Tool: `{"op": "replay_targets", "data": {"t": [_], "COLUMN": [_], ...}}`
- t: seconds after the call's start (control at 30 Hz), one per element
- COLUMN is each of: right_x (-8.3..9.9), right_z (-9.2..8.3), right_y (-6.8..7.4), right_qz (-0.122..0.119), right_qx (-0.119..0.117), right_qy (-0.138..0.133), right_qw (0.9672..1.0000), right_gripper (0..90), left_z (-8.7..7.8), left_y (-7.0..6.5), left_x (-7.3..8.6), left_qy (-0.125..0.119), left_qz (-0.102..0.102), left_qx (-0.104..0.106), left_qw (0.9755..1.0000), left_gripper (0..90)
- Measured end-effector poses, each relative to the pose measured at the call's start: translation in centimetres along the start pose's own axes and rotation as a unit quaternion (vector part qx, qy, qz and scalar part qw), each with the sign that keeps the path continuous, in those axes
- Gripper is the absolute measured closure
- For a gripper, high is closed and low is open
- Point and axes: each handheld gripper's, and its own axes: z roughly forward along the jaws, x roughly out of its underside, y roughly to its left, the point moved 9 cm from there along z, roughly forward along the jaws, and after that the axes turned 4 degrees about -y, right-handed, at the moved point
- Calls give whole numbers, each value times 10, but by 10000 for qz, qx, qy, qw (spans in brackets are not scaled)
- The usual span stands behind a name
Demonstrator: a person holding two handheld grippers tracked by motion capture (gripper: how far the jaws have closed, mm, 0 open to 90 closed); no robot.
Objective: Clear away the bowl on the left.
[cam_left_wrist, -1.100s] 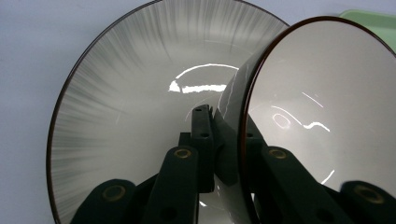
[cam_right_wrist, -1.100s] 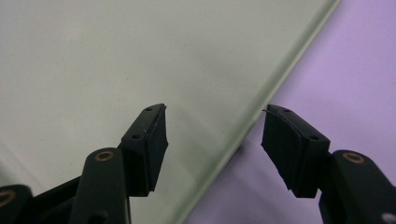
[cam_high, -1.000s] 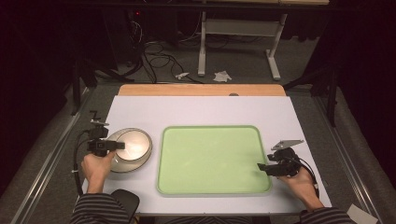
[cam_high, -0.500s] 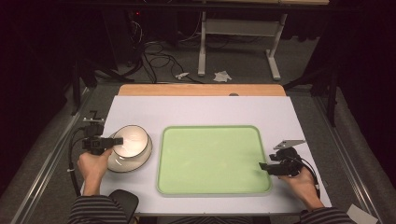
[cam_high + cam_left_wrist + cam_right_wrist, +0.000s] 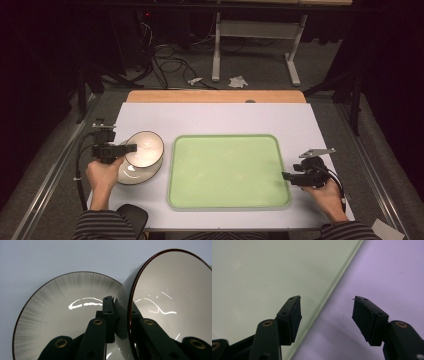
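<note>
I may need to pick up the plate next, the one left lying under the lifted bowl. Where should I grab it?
Take the plate by its thin raised rim, one jaw above and one below, coming in level from its outer left edge. It lies flat on the table, and the tilted bowl in the left tool crowds its other side.

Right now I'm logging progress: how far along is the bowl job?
Done: the left gripper has shut its fingers on the bowl rim. In hand: the bowl is tilted up off the plate. Left: probably setting it on the green tray, which holds nothing; the right gripper waits open over its edge.
</note>
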Motion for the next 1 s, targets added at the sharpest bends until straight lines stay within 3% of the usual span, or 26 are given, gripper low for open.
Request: {"op": "replay_targets", "data": {"t": [0.33,0.37,0.77,1.0], "right_x": [0,0,-1,0], "right_z": [-1,-1,0,2], "right_y": [4,3,3,3], "right_qz": [-124,-93,-112,-138], "right_qx": [-30,-29,0,7], "right_qy": [-20,0,-13,40], "right_qw": [9999,10000,9999,9999], "right_gripper": [415,414,414,414], "left_z": [-4,-4,-1,1], "left_y": [-26,-35,-57,-77], "left_x": [4,6,22,35], "left_qy": [9,40,235,414], "left_qz": [104,52,176,131], "left_qx": [280,393,517,773], "left_qw": [9996,9992,9982,9961], "left_gripper": [824,824,824,823]}}
